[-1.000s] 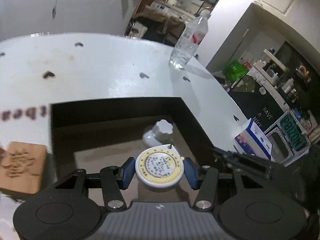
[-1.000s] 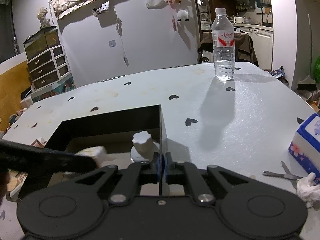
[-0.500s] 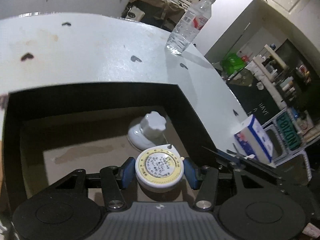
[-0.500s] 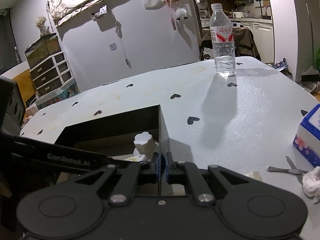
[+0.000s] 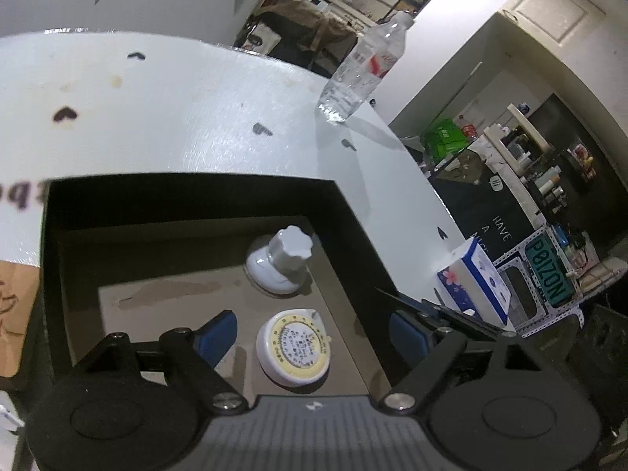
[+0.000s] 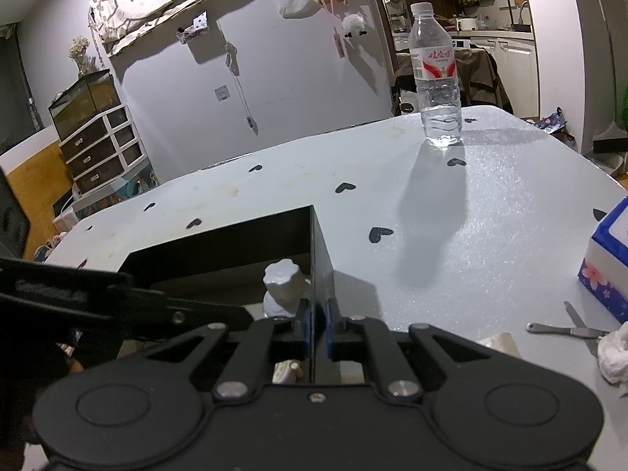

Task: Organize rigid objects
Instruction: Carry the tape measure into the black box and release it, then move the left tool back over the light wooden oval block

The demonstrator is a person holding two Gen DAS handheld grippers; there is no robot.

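A black open box (image 5: 188,184) stands on the white table. Inside it, a white knobbed piece (image 5: 280,263) sits near the far right corner. A round white tape measure (image 5: 293,349) with a yellow face lies flat on the box floor. My left gripper (image 5: 312,333) hovers over it with its jaws opening; the blue pads stand well apart from the tape measure on both sides. In the right wrist view, my right gripper (image 6: 314,322) is shut on the thin right wall of the box (image 6: 320,251), with the knobbed piece (image 6: 282,278) just beyond it.
A water bottle (image 6: 435,78) stands at the far side of the table. A blue tissue box (image 6: 610,263), a metal tool (image 6: 565,329) and a crumpled tissue (image 6: 614,353) lie to the right. A wooden block (image 5: 15,322) sits left of the box.
The left jaws have spread and let go of the tape measure, which now lies on the box floor. The right gripper has kept its hold on the box wall.
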